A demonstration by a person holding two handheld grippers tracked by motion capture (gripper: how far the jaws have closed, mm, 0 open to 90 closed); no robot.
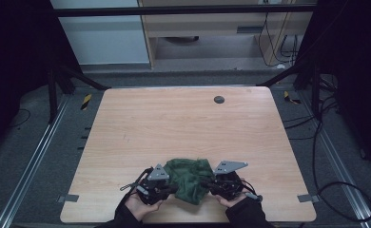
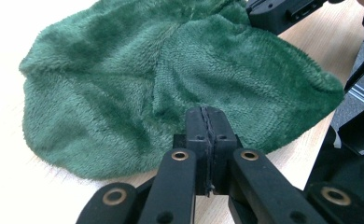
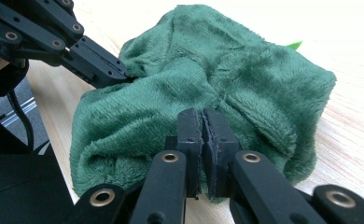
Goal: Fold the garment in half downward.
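Note:
A crumpled dark green fleece cloth (image 1: 189, 178) lies on the wooden table (image 1: 174, 123) close to its front edge. My left gripper (image 1: 175, 189) holds the cloth's left side, and my right gripper (image 1: 206, 184) holds its right side. In the left gripper view the jaws of the left gripper (image 2: 207, 114) are pressed together at the cloth (image 2: 124, 84), whose folds run into the tips. In the right gripper view the right gripper (image 3: 202, 116) is shut the same way on the bunched cloth (image 3: 208, 79), with the left gripper (image 3: 124, 74) biting the far side.
A small dark round grommet (image 1: 219, 99) sits near the table's far edge. Grey tape patches (image 1: 68, 198) mark the front corners. Cables (image 1: 326, 142) lie on the floor at the right, and dark frame legs stand at the back corners.

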